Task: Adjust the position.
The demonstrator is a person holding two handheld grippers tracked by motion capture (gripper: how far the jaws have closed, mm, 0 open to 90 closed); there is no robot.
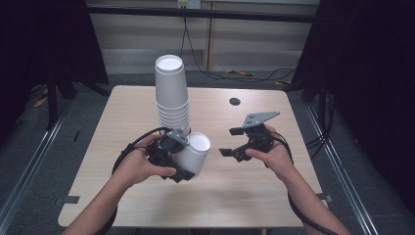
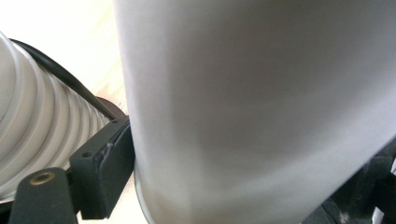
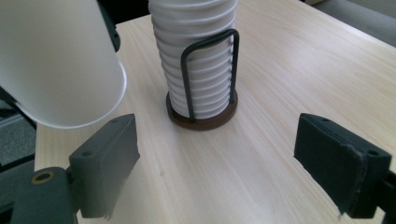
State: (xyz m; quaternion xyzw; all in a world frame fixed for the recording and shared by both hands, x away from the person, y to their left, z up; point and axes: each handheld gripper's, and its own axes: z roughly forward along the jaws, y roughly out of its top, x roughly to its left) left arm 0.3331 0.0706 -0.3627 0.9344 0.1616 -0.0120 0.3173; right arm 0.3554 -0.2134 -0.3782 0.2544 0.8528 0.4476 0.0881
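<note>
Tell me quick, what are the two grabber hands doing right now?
Left gripper: closed on a single white paper cup, tilted on its side.
Right gripper: open, holding nothing.

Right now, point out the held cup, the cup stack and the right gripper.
Held cup (image 1: 195, 152), high view, on its side wall.
Cup stack (image 3: 205, 88), right gripper view, on the ribbed rims.
Right gripper (image 1: 231, 142), high view, midway between its fingertips.

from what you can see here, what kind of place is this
Probably a recording or test setup, not a home: a bare wooden table ringed by black curtains, loose cables on the floor behind.
</note>
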